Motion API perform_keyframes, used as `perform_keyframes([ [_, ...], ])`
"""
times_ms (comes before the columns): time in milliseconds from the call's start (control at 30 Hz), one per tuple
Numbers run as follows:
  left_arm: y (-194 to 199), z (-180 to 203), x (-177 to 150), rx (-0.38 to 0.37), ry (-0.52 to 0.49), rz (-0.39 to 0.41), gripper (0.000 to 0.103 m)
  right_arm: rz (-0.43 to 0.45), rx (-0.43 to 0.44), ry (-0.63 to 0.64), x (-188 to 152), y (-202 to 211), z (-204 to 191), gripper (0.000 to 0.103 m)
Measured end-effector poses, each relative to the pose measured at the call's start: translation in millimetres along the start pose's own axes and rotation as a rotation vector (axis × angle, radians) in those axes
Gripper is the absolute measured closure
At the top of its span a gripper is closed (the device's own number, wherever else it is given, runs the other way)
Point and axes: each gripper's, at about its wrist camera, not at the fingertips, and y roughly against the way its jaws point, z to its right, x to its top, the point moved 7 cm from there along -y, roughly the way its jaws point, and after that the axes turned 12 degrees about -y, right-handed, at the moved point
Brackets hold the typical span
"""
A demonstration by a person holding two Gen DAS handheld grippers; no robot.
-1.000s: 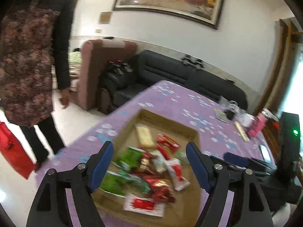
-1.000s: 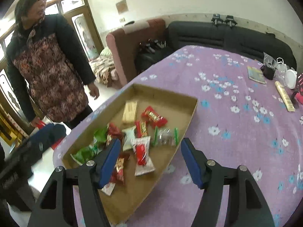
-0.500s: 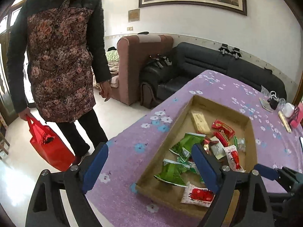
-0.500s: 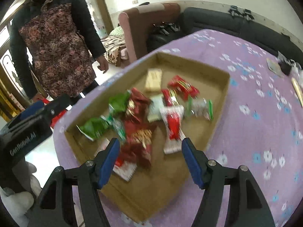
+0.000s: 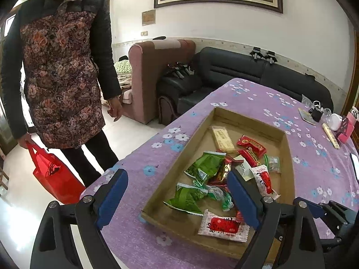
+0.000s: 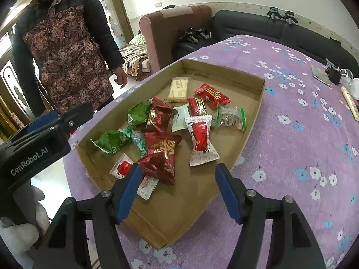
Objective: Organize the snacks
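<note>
Surface (image 6: 291, 134) covered by a purple floral cloth, bearing a shallow cardboard tray (image 6: 261, 103) near its left edge; a booklet (image 6: 320, 74), pale stick (image 6: 350, 103) and small items lie at the far right.

Both wrist views angled down, close over the same cardboard tray (image 5: 289, 170) (image 6: 261, 94); left from nearer the table edge (image 5: 134, 157).

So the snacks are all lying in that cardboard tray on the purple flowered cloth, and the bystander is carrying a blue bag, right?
Not quite: the bag is red, as the left wrist view shows. The snacks do lie in the cardboard tray on the purple flowered cloth.
</note>
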Motion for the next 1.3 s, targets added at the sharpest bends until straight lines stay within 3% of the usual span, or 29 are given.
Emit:
perform_keyframes([
  [633,-7,21,7,-0.027,-0.040,-0.019,0.010,-0.011,-0.018,-0.067,2,-6,24,0.035],
  [767,10,7,16,0.026,-0.020,0.045,0.007,0.039,-0.015,-0.038,14,15,20,0.036],
  [867,6,5,16,0.019,-0.002,0.036,0.006,0.093,-0.017,0.002,15,24,19,0.028],
  [1033,5,34,14,-0.040,-0.048,0.024,0.006,0.058,-0.013,-0.075,13,18,45,0.028],
  [1300,9,105,16,-0.131,-0.168,0.025,0.006,0.114,-0.128,-0.203,2,57,138,0.029],
])
